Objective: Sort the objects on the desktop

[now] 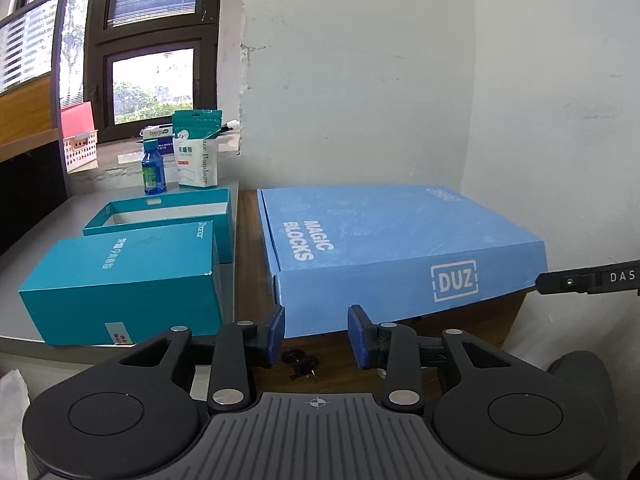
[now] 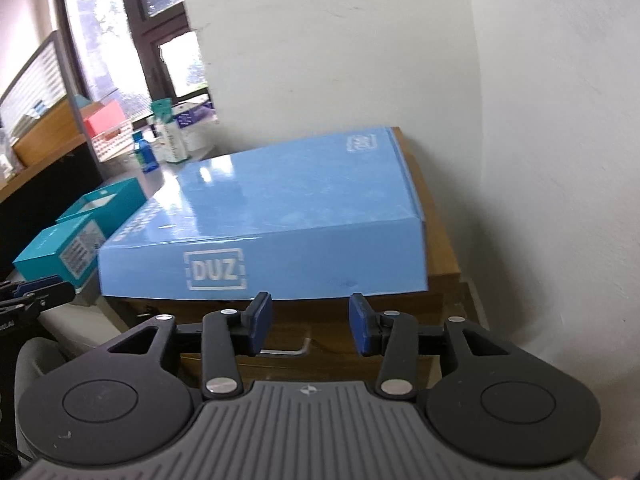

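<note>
A large light-blue "MAGIC BLOCKS" box (image 1: 384, 240) lies flat on a brown wooden cabinet (image 1: 248, 280); it also shows in the right wrist view (image 2: 280, 208). My left gripper (image 1: 316, 334) is open and empty just in front of the box's near edge. My right gripper (image 2: 311, 324) is open and empty in front of the box's near side, above the cabinet's front. A closed teal box (image 1: 120, 280) and an open teal box (image 1: 168, 210) sit on the grey desk (image 1: 24, 248) to the left.
A blue bottle (image 1: 153, 168) and a white-green bandage pouch (image 1: 197, 150) stand at the back of the grey desk. A white basket (image 1: 81, 149) sits on the windowsill. The white wall (image 1: 400, 80) is close behind the cabinet. A key (image 1: 300, 362) is in the cabinet's lock.
</note>
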Available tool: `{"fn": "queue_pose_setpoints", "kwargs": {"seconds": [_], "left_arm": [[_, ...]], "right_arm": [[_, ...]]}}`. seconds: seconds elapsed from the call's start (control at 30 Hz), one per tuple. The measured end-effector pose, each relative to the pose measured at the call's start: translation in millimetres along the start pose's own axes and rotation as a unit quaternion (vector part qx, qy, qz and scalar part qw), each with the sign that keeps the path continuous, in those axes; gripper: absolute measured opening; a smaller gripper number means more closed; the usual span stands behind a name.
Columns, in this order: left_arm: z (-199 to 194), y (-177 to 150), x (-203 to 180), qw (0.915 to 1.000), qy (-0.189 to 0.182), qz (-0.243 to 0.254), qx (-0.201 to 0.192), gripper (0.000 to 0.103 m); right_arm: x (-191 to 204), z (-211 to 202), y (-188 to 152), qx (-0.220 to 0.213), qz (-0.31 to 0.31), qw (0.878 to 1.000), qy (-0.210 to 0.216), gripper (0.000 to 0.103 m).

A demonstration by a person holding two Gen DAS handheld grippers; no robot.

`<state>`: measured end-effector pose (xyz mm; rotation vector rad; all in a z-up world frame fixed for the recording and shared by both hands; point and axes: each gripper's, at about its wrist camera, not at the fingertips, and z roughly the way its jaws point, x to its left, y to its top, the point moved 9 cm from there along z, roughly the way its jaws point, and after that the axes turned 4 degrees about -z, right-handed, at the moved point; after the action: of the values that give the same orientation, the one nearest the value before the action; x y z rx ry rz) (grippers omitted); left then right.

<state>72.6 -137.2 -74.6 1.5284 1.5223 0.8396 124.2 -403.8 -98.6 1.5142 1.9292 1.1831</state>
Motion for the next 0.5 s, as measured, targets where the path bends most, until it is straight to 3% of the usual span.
{"fn": "queue_pose_setpoints", "kwargs": {"seconds": [0.23, 0.5], "left_arm": [[-10, 0, 1, 1.0000, 0.004, -0.004, -0.004, 0.056], [-18, 3, 1, 0.9998, 0.001, 0.000, -0.019, 0.093]], "right_arm": [[34, -7, 7, -0.009, -0.038, 0.999, 0.018, 0.070], [54, -10, 11, -0.013, -0.045, 0.998, 0.034, 0.093]]}}
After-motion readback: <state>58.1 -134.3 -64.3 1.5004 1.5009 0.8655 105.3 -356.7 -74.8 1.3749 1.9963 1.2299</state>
